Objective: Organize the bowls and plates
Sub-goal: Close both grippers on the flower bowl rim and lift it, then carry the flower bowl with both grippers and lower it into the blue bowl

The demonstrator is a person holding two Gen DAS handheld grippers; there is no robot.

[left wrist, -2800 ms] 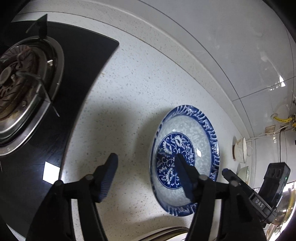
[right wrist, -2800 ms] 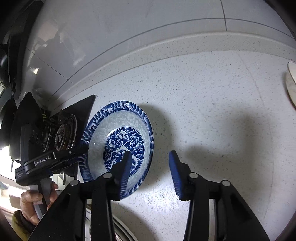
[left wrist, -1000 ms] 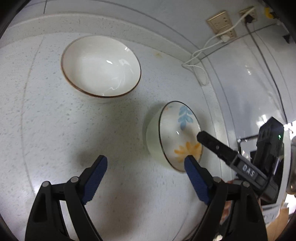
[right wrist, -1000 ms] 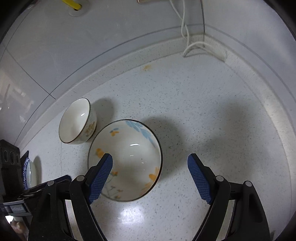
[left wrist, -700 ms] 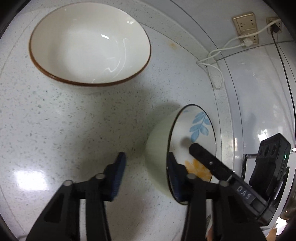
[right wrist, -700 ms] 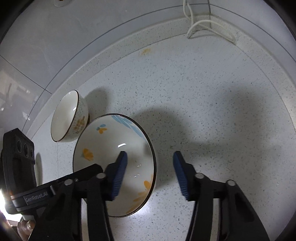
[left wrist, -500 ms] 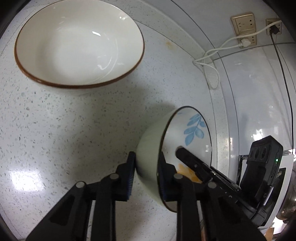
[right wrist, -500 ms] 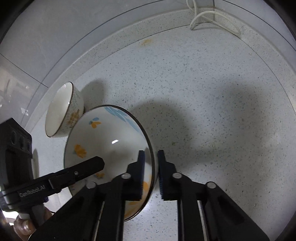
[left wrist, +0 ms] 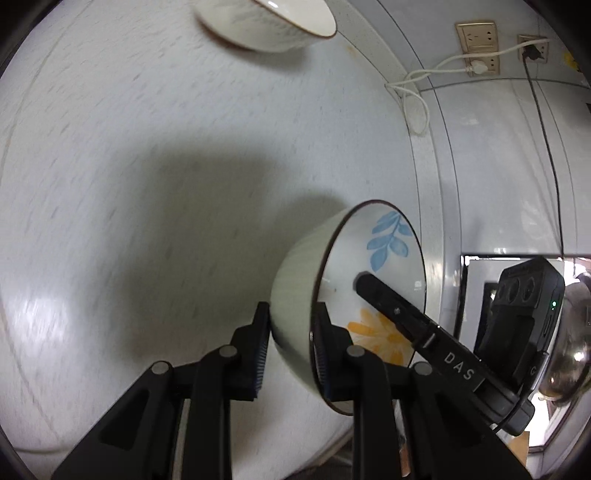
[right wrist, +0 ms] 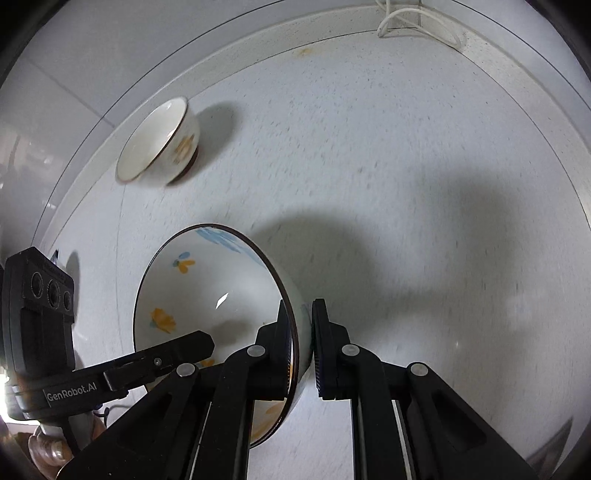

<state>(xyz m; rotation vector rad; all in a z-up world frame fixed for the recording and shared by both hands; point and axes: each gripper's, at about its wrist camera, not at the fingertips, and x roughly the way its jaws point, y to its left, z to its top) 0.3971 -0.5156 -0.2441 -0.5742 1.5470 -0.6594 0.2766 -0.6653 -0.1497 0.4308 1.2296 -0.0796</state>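
A white flowered bowl (left wrist: pixel 380 258) with blue leaves and orange blossoms hangs tilted above the speckled counter (left wrist: pixel 147 155), gripped from two sides. My left gripper (left wrist: pixel 290 343) is shut on its near rim, one pad inside and one outside. My right gripper (right wrist: pixel 300 347) is shut on the opposite rim of the same flowered bowl (right wrist: pixel 207 291). Each gripper shows in the other's view as a black finger reaching into the bowl. A second white bowl with a brown rim (left wrist: pixel 266 22) (right wrist: pixel 159 142) stands on the counter near the back wall.
Backsplash and raised counter lip (right wrist: pixel 258 48) run behind. Wall sockets (left wrist: pixel 476 48) with white and black cables (left wrist: pixel 413 96) sit at the right corner. A shiny metal pot (left wrist: pixel 572 343) is at the far right. A person's hand (right wrist: pixel 48 446) holds the left gripper.
Both grippers went from open around the flowered bowl to shut on its rim. The bowl has since tilted and come up off the counter, and the brown-rimmed bowl has slid toward the frame's edge.
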